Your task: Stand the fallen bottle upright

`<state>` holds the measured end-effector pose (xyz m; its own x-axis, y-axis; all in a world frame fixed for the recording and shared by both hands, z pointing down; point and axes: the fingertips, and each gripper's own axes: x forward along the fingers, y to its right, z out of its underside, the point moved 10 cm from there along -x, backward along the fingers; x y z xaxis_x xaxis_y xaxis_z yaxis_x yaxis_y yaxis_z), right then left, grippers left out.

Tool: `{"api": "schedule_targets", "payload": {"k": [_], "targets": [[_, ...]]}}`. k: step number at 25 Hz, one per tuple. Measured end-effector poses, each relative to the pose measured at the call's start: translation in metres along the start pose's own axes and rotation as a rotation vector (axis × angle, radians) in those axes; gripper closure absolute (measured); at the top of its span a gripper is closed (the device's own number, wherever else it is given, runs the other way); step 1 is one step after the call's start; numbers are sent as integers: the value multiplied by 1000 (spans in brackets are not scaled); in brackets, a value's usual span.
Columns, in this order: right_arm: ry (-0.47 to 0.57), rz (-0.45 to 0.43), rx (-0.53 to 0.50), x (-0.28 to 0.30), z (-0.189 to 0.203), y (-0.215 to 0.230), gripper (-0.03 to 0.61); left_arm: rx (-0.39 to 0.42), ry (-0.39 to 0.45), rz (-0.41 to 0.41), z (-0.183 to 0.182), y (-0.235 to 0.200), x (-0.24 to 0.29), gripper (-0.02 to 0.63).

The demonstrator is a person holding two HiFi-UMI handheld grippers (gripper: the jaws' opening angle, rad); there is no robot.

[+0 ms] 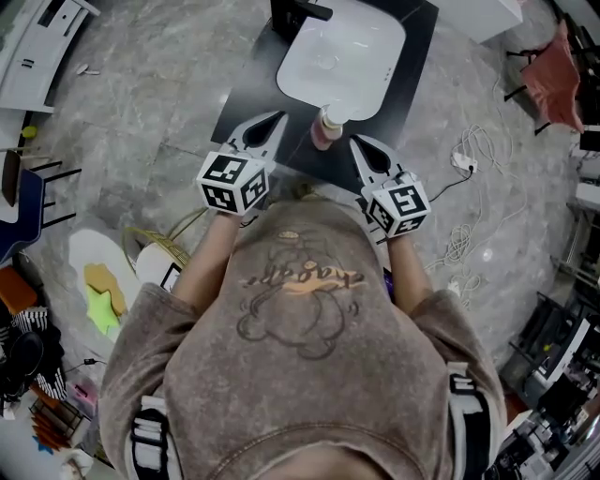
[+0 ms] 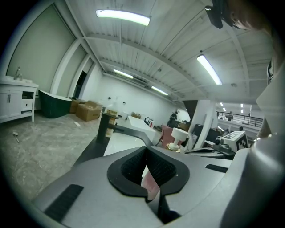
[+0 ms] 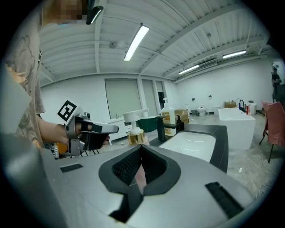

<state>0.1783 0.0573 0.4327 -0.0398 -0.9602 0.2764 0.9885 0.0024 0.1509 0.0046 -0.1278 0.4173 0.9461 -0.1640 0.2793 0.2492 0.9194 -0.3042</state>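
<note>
A pink pump bottle (image 1: 327,128) with a white pump head and gold collar stands upright at the front edge of the dark counter (image 1: 246,98). My left gripper (image 1: 277,118) is just left of it and my right gripper (image 1: 356,141) just right, both apart from it. In the left gripper view the jaws (image 2: 146,148) are shut, and the bottle (image 2: 178,136) stands beyond them to the right. In the right gripper view the jaws (image 3: 141,146) are shut with nothing in them. The bottle's pump (image 3: 134,127) shows just past them, and the left gripper (image 3: 87,130) is further left.
A white basin (image 1: 339,56) is set into the counter, with a black faucet (image 1: 300,11) behind it. A clear soap bottle (image 3: 168,113) stands by the faucet. On the floor, cables (image 1: 466,155) lie at right near a red chair (image 1: 553,80).
</note>
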Motion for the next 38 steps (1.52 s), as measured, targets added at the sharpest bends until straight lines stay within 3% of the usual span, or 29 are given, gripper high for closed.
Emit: {"api": "schedule_targets", "payload": {"k": [14, 26, 38], "targets": [[105, 188, 97, -22, -17, 26, 578, 29, 95, 3, -2, 6, -1, 595], [116, 227, 100, -25, -6, 46, 578, 80, 157, -56, 11, -5, -7, 595], [113, 208, 113, -24, -8, 51, 578, 56, 144, -70, 3, -2, -2, 595]]}}
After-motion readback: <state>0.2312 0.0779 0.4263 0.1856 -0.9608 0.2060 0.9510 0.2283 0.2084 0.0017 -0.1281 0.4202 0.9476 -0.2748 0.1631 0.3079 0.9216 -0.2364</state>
